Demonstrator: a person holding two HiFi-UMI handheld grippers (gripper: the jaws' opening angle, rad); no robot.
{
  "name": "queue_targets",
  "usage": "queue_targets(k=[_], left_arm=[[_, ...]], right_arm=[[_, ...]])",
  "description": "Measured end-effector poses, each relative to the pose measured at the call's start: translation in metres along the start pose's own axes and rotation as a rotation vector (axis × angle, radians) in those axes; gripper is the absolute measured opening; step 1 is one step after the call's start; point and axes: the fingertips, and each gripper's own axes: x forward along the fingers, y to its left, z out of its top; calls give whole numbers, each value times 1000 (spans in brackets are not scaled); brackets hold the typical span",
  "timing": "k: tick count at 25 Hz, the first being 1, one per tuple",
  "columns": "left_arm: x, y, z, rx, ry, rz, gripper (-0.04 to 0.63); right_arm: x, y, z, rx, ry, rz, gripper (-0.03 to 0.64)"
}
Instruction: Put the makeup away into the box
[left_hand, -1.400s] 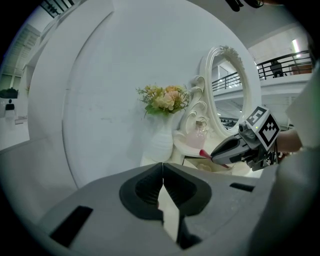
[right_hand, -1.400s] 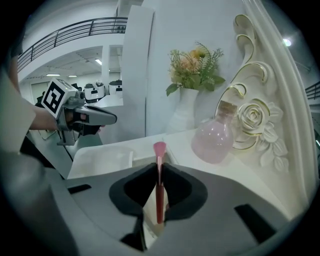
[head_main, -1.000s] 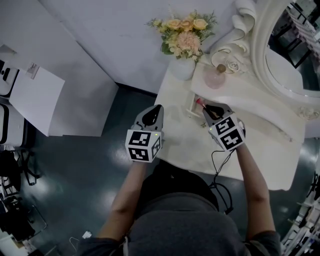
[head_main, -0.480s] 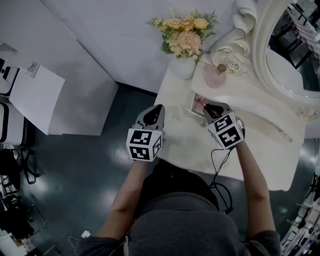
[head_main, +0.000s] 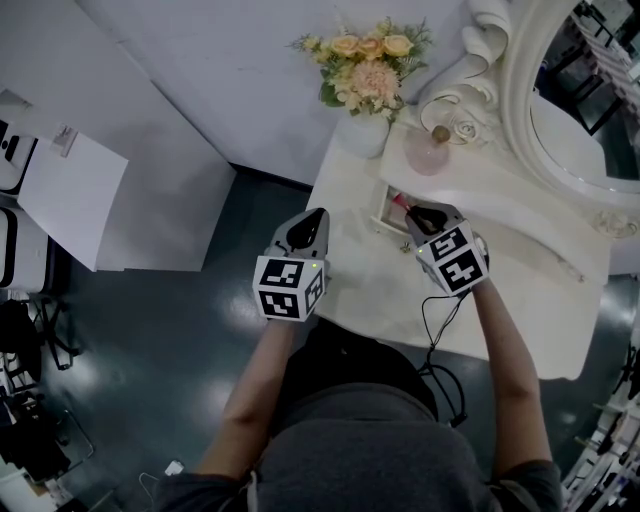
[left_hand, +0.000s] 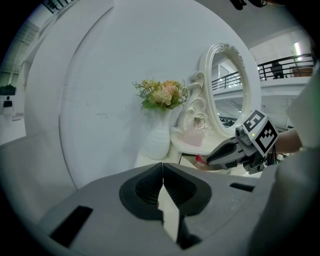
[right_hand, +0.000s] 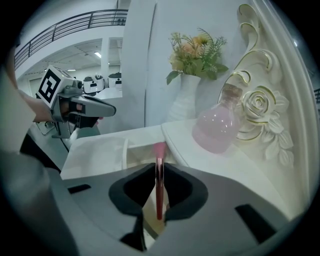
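White dressing table with an ornate oval mirror lies ahead of both tools, with a vase of flowers and a pink perfume bottle standing beyond the right gripper. That gripper's jaws are narrow, clamped on a slim red makeup stick whose pink tip juts out ahead of them at the open white box just in front. Off to that tool's left, the left gripper hangs at the table's near edge, its jaws pressed together on nothing.
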Motion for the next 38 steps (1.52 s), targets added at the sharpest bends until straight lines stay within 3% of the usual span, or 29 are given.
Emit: queue_targets(k=[8, 16, 26, 38], left_arm=[[2, 0, 0, 1, 1, -1, 8], [7, -7, 2, 7, 2, -25, 7], [18, -22, 10, 38, -4, -79, 7], [29, -36, 27, 85, -22, -141, 8]], right_arm=[[-3, 1, 2, 4, -17, 7, 72], [-25, -7, 15, 72, -123, -58, 66], [-78, -25, 30, 282, -322, -160, 23], [-123, -37, 8, 464, -428, -294, 5]])
